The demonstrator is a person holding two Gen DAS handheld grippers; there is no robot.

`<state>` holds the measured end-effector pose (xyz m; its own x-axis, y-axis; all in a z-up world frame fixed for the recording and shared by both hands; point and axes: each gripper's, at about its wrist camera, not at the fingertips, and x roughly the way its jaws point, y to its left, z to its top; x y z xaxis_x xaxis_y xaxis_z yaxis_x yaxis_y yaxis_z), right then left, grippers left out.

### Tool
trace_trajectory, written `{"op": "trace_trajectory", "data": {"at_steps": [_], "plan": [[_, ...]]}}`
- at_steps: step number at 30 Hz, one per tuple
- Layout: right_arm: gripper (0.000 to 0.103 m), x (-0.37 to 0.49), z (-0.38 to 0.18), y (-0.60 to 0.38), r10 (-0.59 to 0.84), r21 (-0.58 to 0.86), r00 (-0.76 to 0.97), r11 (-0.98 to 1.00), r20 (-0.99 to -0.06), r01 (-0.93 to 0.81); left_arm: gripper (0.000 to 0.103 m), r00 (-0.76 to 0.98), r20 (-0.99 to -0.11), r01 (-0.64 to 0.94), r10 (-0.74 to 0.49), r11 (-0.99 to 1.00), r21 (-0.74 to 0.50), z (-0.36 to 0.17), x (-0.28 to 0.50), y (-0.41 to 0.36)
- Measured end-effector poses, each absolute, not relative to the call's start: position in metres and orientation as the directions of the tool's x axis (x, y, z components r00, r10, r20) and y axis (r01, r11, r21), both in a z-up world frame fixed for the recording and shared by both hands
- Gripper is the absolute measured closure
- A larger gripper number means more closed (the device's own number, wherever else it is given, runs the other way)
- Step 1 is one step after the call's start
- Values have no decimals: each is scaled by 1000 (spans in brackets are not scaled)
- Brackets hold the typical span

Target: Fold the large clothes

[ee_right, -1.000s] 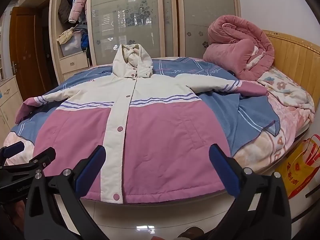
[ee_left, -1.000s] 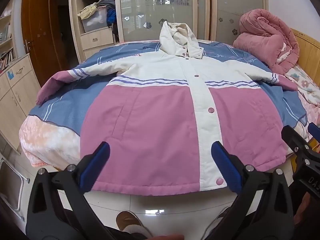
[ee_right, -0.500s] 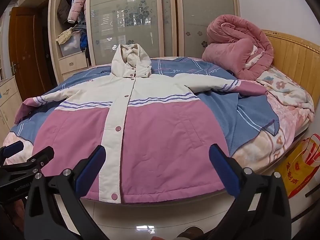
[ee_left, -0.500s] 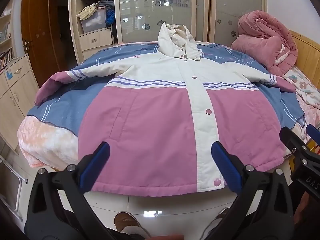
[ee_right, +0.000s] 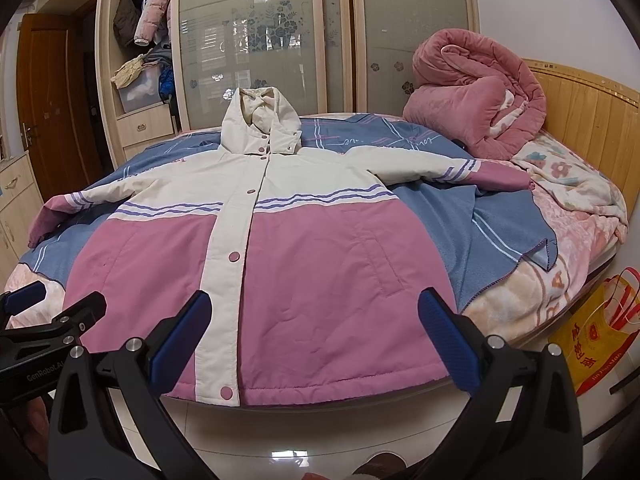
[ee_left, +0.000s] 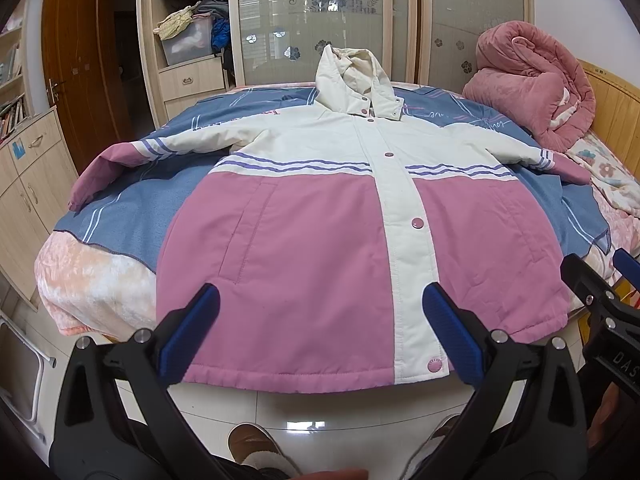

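A large hooded jacket (ee_left: pixel 320 236), pink below and cream above with purple stripes, lies flat and buttoned on the bed, hood at the far side, both sleeves spread out. It also shows in the right wrist view (ee_right: pixel 300 264). My left gripper (ee_left: pixel 320 332) is open and empty, hovering just off the hem near the bed's front edge. My right gripper (ee_right: pixel 312 332) is open and empty, also at the hem, to the right of the left one. The right gripper's tip shows at the left view's right edge (ee_left: pixel 600 300).
A blue blanket (ee_left: pixel 120 208) covers the bed under the jacket. A rolled pink quilt (ee_right: pixel 476 96) sits by the wooden headboard (ee_right: pixel 592 112) at the right. A wardrobe (ee_left: pixel 360 20) stands behind, cabinets (ee_left: pixel 24 168) at left, a yellow bag (ee_right: pixel 592 344) on the floor at right.
Both grippers have drifted slightly, so the jacket sits a little lower and closer in view. Both stay open and empty.
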<state>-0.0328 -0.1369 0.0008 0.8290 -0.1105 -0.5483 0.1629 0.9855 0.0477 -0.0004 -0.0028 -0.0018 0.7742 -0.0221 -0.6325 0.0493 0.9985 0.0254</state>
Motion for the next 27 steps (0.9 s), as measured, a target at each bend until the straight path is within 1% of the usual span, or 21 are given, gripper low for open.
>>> {"op": "trace_trajectory", "data": {"at_steps": [27], "plan": [[1,-34,1,-139,-114,44,829,985,-547,164,2,774,-632,51,-22,998,27,-2,-1,-5]]}}
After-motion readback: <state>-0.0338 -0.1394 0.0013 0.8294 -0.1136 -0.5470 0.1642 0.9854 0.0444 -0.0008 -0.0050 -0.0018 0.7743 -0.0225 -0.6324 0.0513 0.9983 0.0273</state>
